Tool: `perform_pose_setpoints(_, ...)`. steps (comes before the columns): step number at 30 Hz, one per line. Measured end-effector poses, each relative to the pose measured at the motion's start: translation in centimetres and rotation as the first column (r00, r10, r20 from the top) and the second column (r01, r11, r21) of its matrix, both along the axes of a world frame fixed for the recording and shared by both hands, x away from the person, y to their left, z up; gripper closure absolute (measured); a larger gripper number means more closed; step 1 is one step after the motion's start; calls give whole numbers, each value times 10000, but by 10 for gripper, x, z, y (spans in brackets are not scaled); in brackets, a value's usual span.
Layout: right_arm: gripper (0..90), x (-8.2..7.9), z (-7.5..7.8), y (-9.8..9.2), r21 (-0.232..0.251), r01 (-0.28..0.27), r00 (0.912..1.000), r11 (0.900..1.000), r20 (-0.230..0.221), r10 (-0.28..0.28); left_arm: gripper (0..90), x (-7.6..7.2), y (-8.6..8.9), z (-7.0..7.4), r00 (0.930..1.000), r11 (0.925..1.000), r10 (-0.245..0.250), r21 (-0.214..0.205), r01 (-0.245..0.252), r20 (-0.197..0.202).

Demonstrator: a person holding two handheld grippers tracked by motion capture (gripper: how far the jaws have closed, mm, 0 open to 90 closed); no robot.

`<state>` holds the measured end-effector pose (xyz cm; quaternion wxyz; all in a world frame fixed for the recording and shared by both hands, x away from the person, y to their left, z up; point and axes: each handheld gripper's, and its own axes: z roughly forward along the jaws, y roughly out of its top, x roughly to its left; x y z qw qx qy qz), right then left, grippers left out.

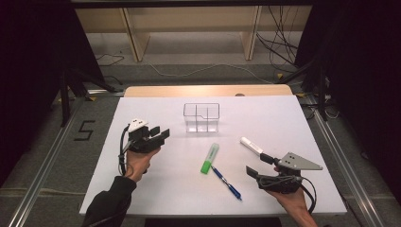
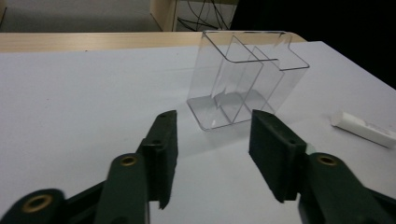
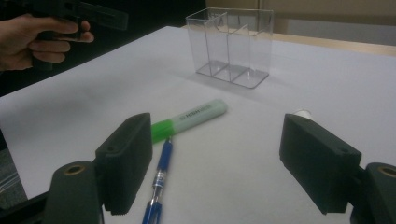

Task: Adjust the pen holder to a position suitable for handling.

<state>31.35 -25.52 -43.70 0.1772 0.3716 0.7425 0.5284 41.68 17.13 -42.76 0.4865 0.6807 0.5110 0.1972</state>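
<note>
Organizer (image 2: 247, 79): the clear three-compartment box stands upright on the bench, dead ahead of your left jaws and a little beyond their tips, not yet between them. Nothing is in any compartment.
Left gripper (image 1: 158, 135): your jaws stand apart with only bare bench between the pads; nothing is held. In the left gripper view the box looks wider than the gap, so I judge the pads would butt its near wall and shove it away rather than straddle it.
Slip risk: the walls are thin, smooth plastic. A pinch on one wall alone could tip the box or let it skate across the white sheet.
Highlighter (image 3: 196, 116): the green marker lies flat ahead of your right jaws, just past the left pad as that camera shows it.
Blue pen (image 3: 159, 179): it lies between the right jaws, close against the left pad, its far end touching or nearly touching the highlighter. Closing here could catch both, or nudge one and roll the other.
White marker (image 1: 251, 145): it lies ahead of the right jaws towards the right pad; a sideways sweep could roll it.
Right gripper (image 1: 262, 165): your jaws are wide apart and empty, held low over the bench.
Bench (image 1: 142, 189): the near edge sits close behind your right hand, so a rolled pen could drop off.
</note>
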Motion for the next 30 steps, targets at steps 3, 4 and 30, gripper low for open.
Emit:
perform_pose_setpoints(3,265,0,0,0,12,-21,10000,10000,-27,21,660,12,-3,-4,9997,9998,192,31,-191,-119)
perform_pose_setpoints(4,265,0,0,0,8,-24,10000,10000,-52,24,692,15,-5,-5,9996,9997,235,33,-234,-177)
perform_pose_setpoints(30,272,1,-2,0,-81,0,9999,10000,-104,-1,892,71,-30,-21,9980,9995,105,308,-86,-621)
